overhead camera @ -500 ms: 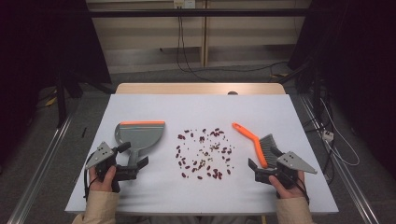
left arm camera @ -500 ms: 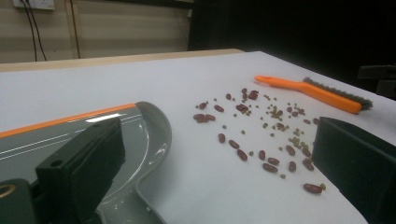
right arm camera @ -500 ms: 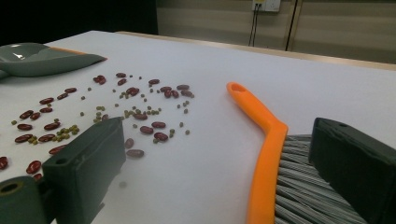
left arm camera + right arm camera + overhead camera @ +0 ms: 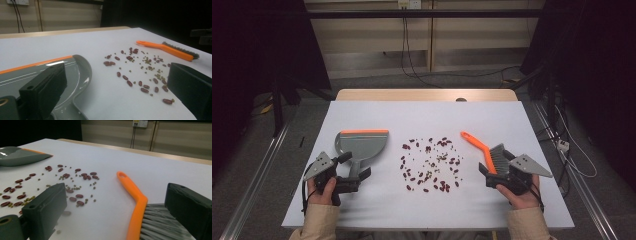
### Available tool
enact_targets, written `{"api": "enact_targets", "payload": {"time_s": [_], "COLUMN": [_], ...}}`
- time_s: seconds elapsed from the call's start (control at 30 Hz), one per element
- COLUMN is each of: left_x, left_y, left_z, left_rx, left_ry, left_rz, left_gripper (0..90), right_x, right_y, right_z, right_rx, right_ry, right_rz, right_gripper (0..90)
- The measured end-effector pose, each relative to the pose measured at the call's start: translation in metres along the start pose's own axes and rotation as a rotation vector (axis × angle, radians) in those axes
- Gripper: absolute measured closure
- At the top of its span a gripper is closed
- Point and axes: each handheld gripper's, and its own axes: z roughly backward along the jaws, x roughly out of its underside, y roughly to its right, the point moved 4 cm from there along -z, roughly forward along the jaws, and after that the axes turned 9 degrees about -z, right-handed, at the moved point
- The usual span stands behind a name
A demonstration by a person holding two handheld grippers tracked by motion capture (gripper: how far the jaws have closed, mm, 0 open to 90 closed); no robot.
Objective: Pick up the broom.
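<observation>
Holding both jaws wide apart, my left gripper straddles the dustpan handle, my right gripper straddles the brush; neither grips anything. Beans lie scattered between them on the table.

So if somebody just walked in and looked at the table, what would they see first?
Probably the scattered beans, dark red ones with tiny greenish ones mixed in, spilled across the middle of the white table. Next, the bright orange brush lying to their right, with the open right gripper around its bristle end. To their left sits the grey dustpan with an orange edge, its handle between the open left gripper's jaws.
</observation>
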Motion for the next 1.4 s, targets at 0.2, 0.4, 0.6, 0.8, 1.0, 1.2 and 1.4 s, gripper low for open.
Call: {"api": "enact_targets", "payload": {"time_s": [0.2,0.4,0.6,0.8,1.0,1.2,1.4], "left_x": [0.0,-0.001,-0.001,-0.001,0.0,0.0,0.0], "left_y": [0.0,0.001,0.0,0.0,-0.001,-0.001,-0.001], "left_z": [0.001,0.001,0.001,0.001,0.001,0.001,0.001], "left_rx": [-0.002,0.002,0.003,0.004,0.004,0.004,0.005], "left_ry": [0.004,0.007,0.01,0.013,0.008,0.01,0.011], "left_rz": [0.0,0.001,0.004,0.004,0.007,0.009,0.012], "left_gripper": [2.5,2.5,2.5,2.5,2.5,2.5,2.5], "right_x": [-0.009,-0.017,-0.022,-0.024,-0.028,-0.028,-0.023], "right_y": [0.009,0.018,0.024,0.028,0.033,0.04,0.044], "right_z": [-0.016,-0.028,-0.044,-0.06,-0.071,-0.08,-0.089], "right_rx": [0.027,0.051,0.055,0.053,0.072,0.106,0.141], "right_ry": [-0.062,-0.105,-0.17,-0.251,-0.334,-0.423,-0.493], "right_rz": [-0.053,-0.08,-0.086,-0.073,-0.054,-0.033,-0.035], "right_gripper": [6.0,10.3,17.9,33.4,45.3,52.4,57.4]}}
